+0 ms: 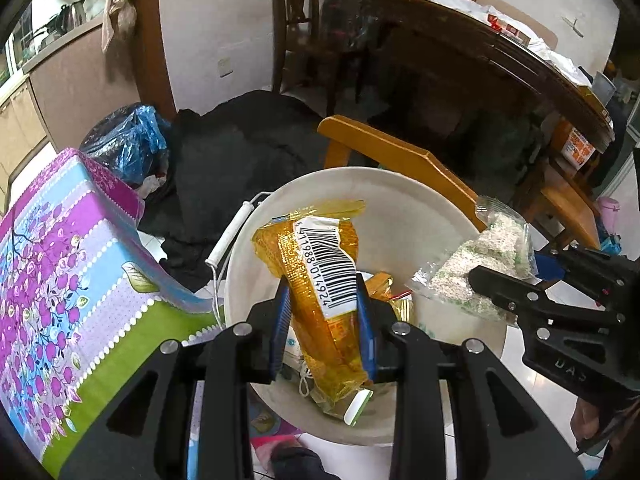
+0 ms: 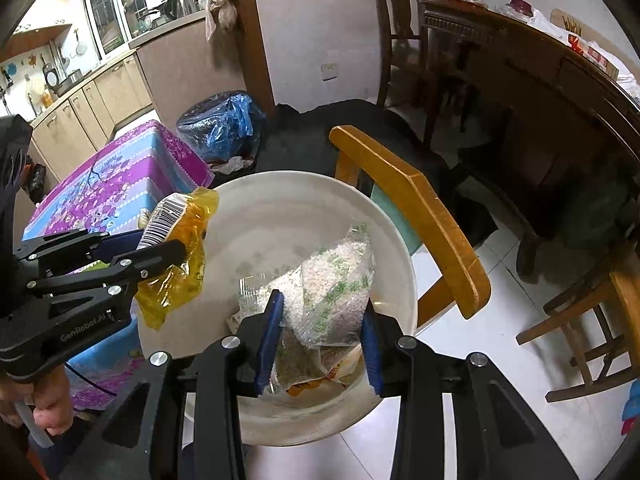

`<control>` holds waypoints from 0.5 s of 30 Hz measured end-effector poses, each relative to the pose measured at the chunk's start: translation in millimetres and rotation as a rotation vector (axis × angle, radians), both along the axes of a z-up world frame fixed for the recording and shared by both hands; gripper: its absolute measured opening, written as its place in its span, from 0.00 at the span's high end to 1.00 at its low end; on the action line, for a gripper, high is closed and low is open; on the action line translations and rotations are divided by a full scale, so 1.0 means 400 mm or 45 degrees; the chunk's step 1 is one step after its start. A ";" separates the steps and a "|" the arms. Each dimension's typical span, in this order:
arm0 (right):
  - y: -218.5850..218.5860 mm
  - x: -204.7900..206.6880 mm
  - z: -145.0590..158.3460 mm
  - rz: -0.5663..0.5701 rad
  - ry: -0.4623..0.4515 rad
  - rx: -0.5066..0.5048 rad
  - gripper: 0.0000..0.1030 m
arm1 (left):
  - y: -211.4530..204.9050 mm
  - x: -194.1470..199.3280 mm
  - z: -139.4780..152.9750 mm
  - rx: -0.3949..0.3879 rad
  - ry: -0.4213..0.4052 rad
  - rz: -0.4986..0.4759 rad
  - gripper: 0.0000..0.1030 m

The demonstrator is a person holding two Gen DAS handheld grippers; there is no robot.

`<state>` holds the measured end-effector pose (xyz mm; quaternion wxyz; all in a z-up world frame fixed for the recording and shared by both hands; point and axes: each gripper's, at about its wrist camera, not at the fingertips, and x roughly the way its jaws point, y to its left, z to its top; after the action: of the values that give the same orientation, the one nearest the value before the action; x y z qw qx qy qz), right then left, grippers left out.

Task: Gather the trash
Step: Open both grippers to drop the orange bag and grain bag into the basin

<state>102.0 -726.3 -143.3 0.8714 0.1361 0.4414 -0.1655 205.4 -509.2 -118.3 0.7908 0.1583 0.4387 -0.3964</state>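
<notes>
A white bucket (image 1: 400, 208) stands on the floor, also in the right wrist view (image 2: 280, 208), with some wrappers at its bottom. My left gripper (image 1: 324, 300) is shut on a yellow barcode wrapper (image 1: 320, 280) and holds it over the bucket; this wrapper also shows in the right wrist view (image 2: 176, 272). My right gripper (image 2: 320, 308) is shut on a clear bag of white grains (image 2: 336, 280) above the bucket; that bag shows in the left wrist view (image 1: 480, 256), held by the right gripper (image 1: 480, 280).
A table with a purple floral cloth (image 1: 60, 272) stands left of the bucket. A yellow wooden chair (image 2: 420, 208) is behind it. A blue and black trash bag (image 2: 220, 124) and a dark cloth (image 1: 240, 152) lie further back. A dark wooden table (image 2: 540, 92) is at right.
</notes>
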 end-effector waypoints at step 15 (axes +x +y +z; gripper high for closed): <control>0.013 -0.054 0.038 -0.067 -0.125 -0.030 0.50 | 0.026 0.008 0.026 -0.022 -0.078 0.058 0.49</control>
<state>80.3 -721.2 -128.0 0.8889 0.1455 0.3923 -0.1866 208.8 -499.0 -108.0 0.8140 0.1537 0.4142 -0.3770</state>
